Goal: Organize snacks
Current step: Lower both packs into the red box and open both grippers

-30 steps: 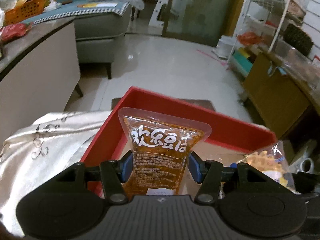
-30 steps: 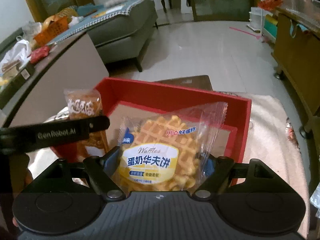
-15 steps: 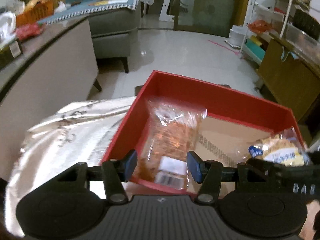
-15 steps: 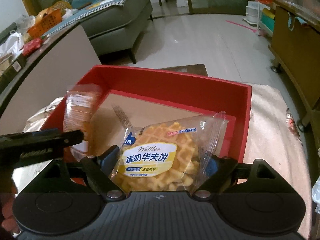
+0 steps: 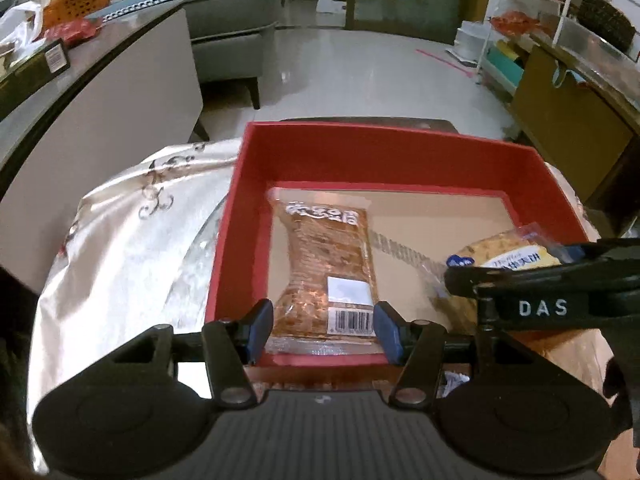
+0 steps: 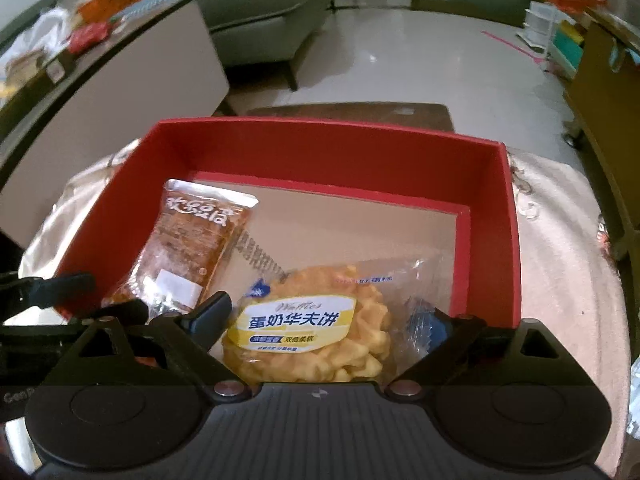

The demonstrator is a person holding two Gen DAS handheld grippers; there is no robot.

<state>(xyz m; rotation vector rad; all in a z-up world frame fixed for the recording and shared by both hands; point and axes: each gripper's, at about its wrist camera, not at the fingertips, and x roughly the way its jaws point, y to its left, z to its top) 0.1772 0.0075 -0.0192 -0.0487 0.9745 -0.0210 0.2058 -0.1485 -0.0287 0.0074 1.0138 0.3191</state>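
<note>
Blue-padded fingers of the left gripper (image 5: 323, 330) are standing a little apart above the near wall of the red box (image 5: 384, 152), holding nothing; the orange snack packet (image 5: 325, 268) is lying flat on the cardboard floor beyond them, along the box's left side, barcode end nearest. Over on the right gripper (image 6: 320, 326), the jaws are opening wide, and the waffle packet (image 6: 316, 320) is sitting between them with the pads no longer pressing on it, resting at the near edge inside the red box (image 6: 400, 152). Beside it, the orange snack packet (image 6: 188, 248) is leaning toward the left wall. Under the box, a pale embroidered cloth (image 5: 120, 248) is covering the table
</note>
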